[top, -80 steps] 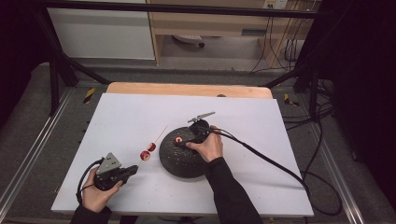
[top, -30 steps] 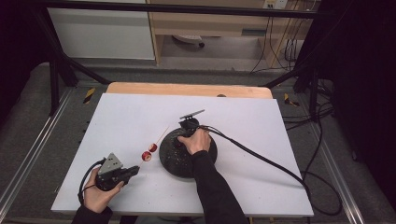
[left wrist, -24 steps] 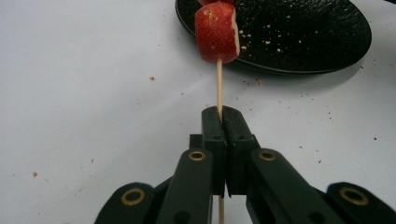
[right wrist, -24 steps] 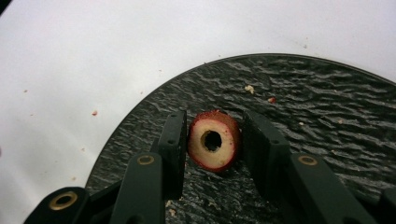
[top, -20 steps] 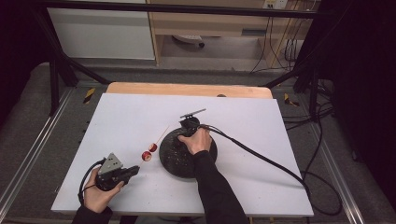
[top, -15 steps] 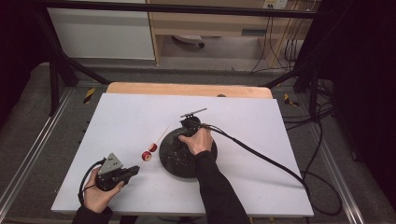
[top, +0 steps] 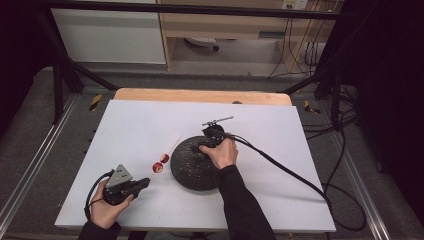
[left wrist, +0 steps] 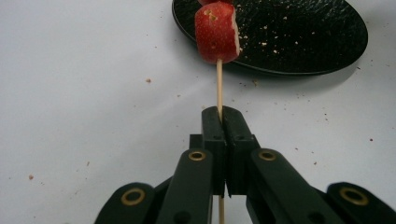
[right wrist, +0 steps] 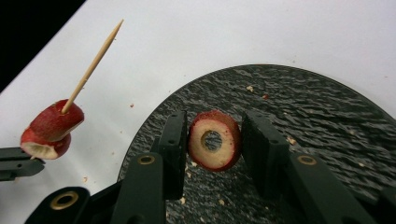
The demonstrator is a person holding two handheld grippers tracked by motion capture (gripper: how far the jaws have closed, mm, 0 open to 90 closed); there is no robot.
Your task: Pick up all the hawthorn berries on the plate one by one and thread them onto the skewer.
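The left tongs (left wrist: 223,122) are clenched on a thin wooden skewer (left wrist: 218,84), their flat black pads pressed together around the stick. Just beyond their tips the skewer carries a chunk of red-skinned fruit (left wrist: 215,31) with pale flesh on its cut side. The right gripper view shows what the left gripper view hides: two pieces (right wrist: 51,128) stacked on the stick, and its bare pointed end sticking out past them.

The right tongs (right wrist: 215,140) grasp a ring-shaped slice (right wrist: 215,146) by its edges; it has a dark red rim, cream flesh and a round cored hole. Under these tongs lies a round black plate (right wrist: 317,112) with a rough, rippled surface and scattered crumbs.

The high view places the plate (top: 187,167) on the smooth white worktop (top: 140,125), the right tongs (top: 202,147) over it and the left tongs (top: 142,182) beside it, with the skewer's fruit (top: 161,162) between the two.
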